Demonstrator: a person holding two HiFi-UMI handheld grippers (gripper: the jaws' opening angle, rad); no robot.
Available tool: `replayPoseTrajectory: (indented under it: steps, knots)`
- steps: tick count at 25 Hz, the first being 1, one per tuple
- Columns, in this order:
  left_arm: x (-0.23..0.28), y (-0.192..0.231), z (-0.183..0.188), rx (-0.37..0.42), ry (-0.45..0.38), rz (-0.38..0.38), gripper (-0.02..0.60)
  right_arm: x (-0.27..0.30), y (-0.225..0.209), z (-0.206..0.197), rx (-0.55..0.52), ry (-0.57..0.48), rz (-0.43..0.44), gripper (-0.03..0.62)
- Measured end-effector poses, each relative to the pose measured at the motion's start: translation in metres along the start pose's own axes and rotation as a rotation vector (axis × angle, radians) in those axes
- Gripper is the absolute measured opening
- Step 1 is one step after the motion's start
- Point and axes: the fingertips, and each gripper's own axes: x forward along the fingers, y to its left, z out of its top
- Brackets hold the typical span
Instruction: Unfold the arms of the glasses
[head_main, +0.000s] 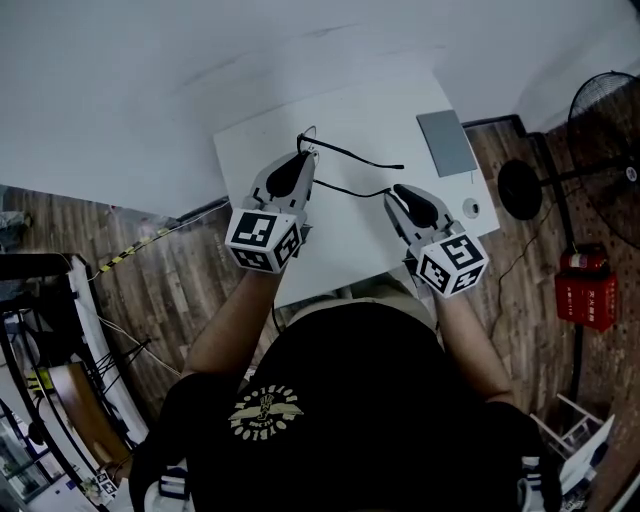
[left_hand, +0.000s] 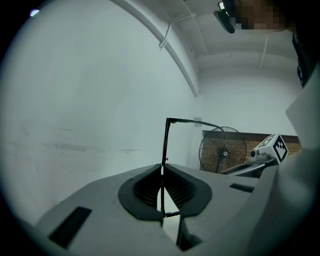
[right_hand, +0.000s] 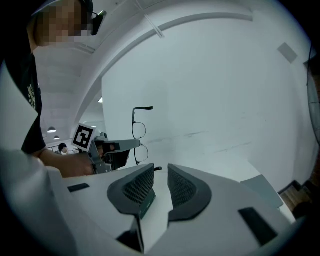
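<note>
Thin black-framed glasses (head_main: 350, 156) are held above the white table (head_main: 350, 110), standing on edge with one lens over the other. My left gripper (head_main: 305, 152) is shut on the frame at its front; in the left gripper view the frame (left_hand: 165, 142) rises straight out of the closed pads (left_hand: 150, 187). Both arms stick out to the right. The lower arm's tip (right_hand: 156, 169) lies just at the left fingertip of my right gripper (right_hand: 160, 172), which is open with a clear gap. In the head view, the right gripper (head_main: 392, 192) sits at that arm's end.
A grey flat pad (head_main: 447, 142) lies at the table's right edge, with a small white round thing (head_main: 471, 208) near the front right corner. A black standing fan (head_main: 600, 110) and a red box (head_main: 586, 290) stand on the wooden floor to the right.
</note>
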Motion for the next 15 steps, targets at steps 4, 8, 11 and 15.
replayPoseTrajectory:
  steps: [4,8,11,15]
  knots:
    - [0.009,-0.004,-0.004,-0.003,0.004,-0.005,0.018,0.000,-0.011,0.000,0.004,0.000,-0.004,0.083]
    - [0.023,-0.004,-0.010,-0.016,0.016,-0.008,0.018,0.004,-0.020,-0.005,0.000,0.020,0.005,0.055]
    - [0.033,-0.001,-0.010,-0.035,0.017,-0.006,0.018,0.008,-0.029,-0.010,0.004,0.043,0.012,0.054]
    - [0.050,0.005,-0.008,-0.057,0.017,-0.004,0.018,0.014,-0.043,-0.019,0.013,0.089,0.018,0.052]
